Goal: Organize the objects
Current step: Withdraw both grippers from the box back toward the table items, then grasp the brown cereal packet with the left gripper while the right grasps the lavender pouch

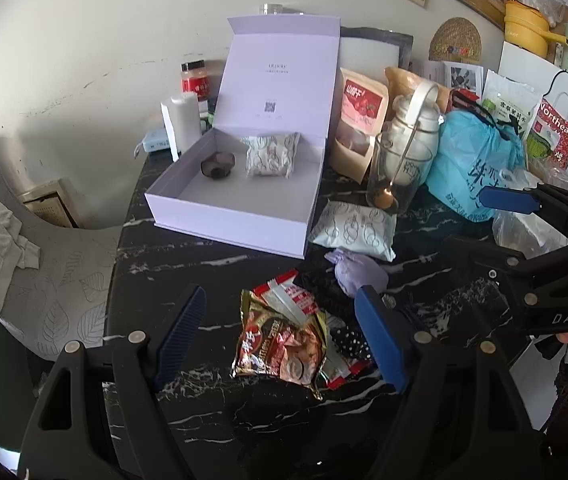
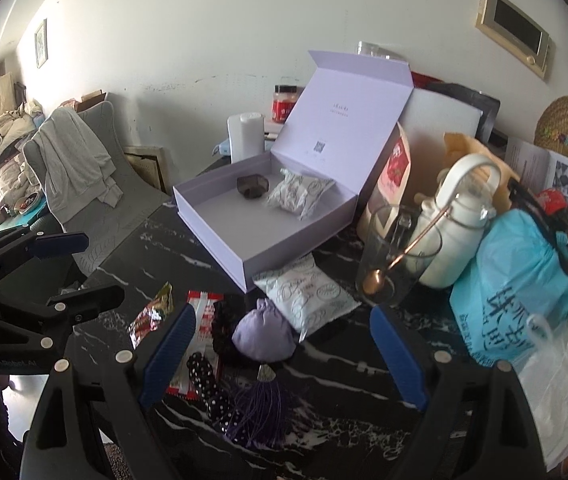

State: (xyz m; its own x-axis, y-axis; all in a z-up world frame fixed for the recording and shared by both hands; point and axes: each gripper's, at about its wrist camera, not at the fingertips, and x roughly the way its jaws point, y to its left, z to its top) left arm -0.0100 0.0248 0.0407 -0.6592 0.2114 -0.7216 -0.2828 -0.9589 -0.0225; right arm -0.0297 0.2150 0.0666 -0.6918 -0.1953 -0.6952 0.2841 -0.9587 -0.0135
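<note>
An open lilac gift box [image 1: 187, 204] [image 2: 219, 236] stands on the black marble table [image 1: 187, 264] [image 2: 324, 384]. Inside lie a dark faceted piece [image 1: 217, 165] [image 2: 252, 188] and a white patterned packet [image 1: 269, 154] [image 2: 298, 194]. A second white packet [image 1: 354, 230] [image 2: 308, 294] lies in front of the box. A lilac sachet [image 1: 358, 272] [image 2: 263, 330] with a purple tassel [image 2: 257, 412], a dotted black scrunchie [image 2: 207, 380] and a shiny snack bag [image 1: 284, 344] [image 2: 151, 314] lie nearer. My left gripper [image 1: 279, 338] is open over the snack bag. My right gripper [image 2: 284, 356] is open around the sachet.
A glass with a copper spoon [image 1: 398, 172] [image 2: 396, 256], a white kettle [image 1: 414, 120] [image 2: 456, 220], a blue plastic bag [image 1: 472, 160] [image 2: 524, 276] and food pouches [image 1: 360, 112] crowd the right. A white cylinder [image 1: 181, 122] and red jar [image 1: 194, 78] stand behind the box. A grey chair [image 1: 39, 248] stands left.
</note>
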